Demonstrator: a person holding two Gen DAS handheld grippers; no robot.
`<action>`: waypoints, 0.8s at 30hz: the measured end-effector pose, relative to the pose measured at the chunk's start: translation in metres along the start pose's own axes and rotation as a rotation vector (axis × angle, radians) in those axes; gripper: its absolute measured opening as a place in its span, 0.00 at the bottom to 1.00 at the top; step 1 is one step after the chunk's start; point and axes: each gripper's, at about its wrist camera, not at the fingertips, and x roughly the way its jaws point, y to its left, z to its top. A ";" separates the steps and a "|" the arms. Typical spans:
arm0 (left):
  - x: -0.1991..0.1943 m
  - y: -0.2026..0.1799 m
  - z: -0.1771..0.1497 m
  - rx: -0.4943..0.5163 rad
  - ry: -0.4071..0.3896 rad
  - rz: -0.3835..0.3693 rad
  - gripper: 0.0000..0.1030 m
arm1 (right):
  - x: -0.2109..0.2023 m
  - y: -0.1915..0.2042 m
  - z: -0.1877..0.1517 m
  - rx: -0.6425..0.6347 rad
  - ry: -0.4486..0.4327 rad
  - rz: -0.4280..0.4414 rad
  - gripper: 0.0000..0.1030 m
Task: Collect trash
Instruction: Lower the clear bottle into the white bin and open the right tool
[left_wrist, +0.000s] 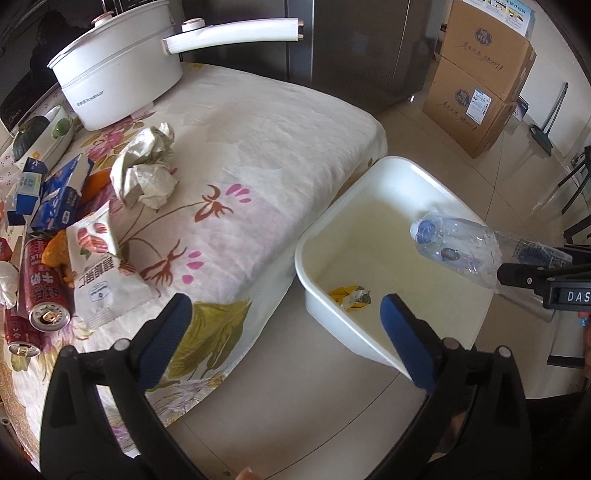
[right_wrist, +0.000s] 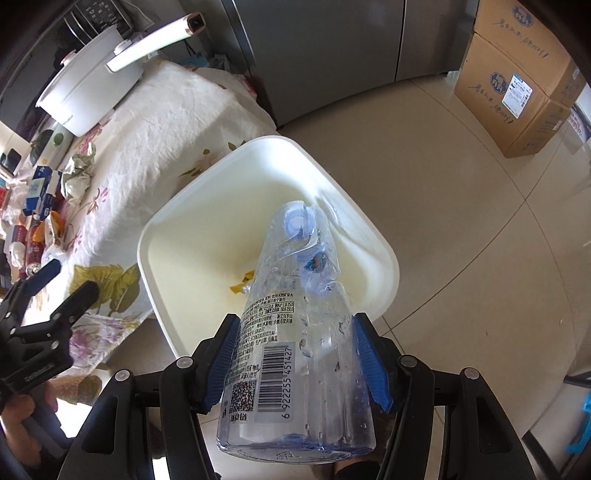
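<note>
My right gripper (right_wrist: 295, 321) is shut on a clear plastic water bottle (right_wrist: 295, 295), blue cap pointing down over the white plastic bin (right_wrist: 384, 251) on the floor. In the left wrist view the bottle (left_wrist: 454, 243) hangs above the bin (left_wrist: 369, 177), which holds a yellow wrapper scrap (left_wrist: 351, 297). My left gripper (left_wrist: 286, 306) stands open and empty above the table's edge and the bin's near corner. On the floral tablecloth lie crumpled paper (left_wrist: 144, 170), a white snack packet (left_wrist: 99, 266), red cans (left_wrist: 40, 280), blue cartons (left_wrist: 55, 192) and orange peel (left_wrist: 55, 251).
A white electric pot (left_wrist: 118, 81) with a long handle stands at the table's far left. A grey fridge (left_wrist: 351, 44) rises behind the table. Stacked cardboard boxes (left_wrist: 476, 92) sit on the tiled floor to the right. Dark chair legs (left_wrist: 576, 192) show at far right.
</note>
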 end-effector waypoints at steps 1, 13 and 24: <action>-0.002 0.003 -0.001 -0.004 0.000 -0.002 0.99 | 0.001 0.001 0.000 -0.001 0.001 -0.004 0.61; -0.037 0.042 -0.011 -0.038 -0.025 0.005 0.99 | -0.006 0.018 0.013 0.017 -0.041 -0.004 0.78; -0.067 0.091 -0.028 -0.118 -0.055 0.008 0.99 | -0.052 0.050 0.017 -0.013 -0.161 0.035 0.81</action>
